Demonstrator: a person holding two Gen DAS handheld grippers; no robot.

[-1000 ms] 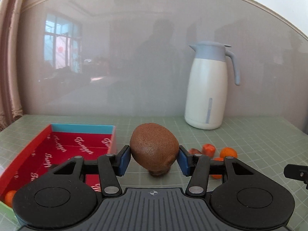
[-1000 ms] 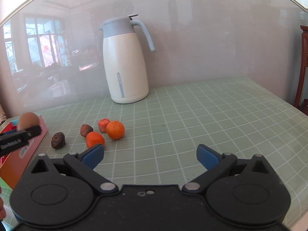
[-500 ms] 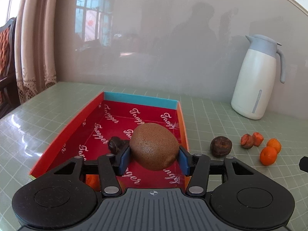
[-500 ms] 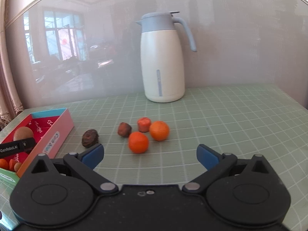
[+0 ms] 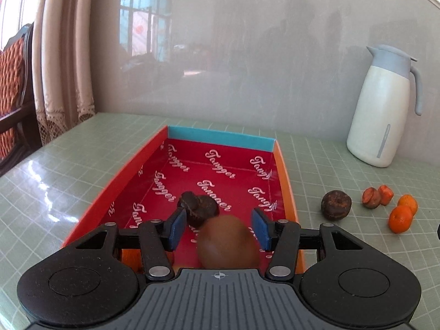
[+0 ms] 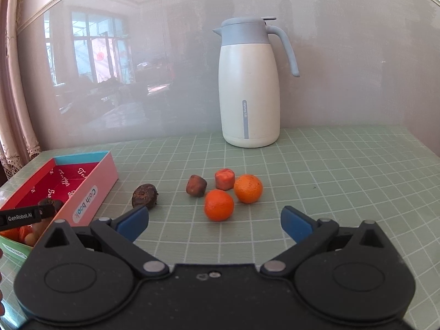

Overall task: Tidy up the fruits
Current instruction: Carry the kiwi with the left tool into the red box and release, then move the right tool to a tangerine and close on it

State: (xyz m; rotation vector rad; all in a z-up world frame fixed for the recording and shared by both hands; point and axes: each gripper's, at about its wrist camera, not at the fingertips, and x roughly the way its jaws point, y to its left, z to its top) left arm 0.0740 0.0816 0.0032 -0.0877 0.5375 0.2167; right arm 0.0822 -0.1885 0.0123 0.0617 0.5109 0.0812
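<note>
Left wrist view: the left hand-held gripper (image 5: 218, 227) has just released the kiwi (image 5: 227, 243) into the red box (image 5: 283, 170), right hand-held gripper (image 6: 214, 222) spread empty.

The left wrist view looks forward along its own fingers, low and close over the near end of the box (image 5: 283, 170), down its length toward the far wall. The jug (image 5: 382, 115) stands far right; loose fruit lies right of the box.

The right wrist view sits further right and faces the same wall, low above the table (image 6: 343, 181), with the jug (image 6: 249, 90) almost straight ahead and the box (image 6: 90, 189) at its left edge.

Both views share box, jug, dark fruit (image 5: 336, 205) (image 6: 145, 195) and oranges (image 5: 400, 218) (image 6: 219, 205). The black bar at the right view's left edge is probably the left gripper (image 6: 24, 216).
</note>
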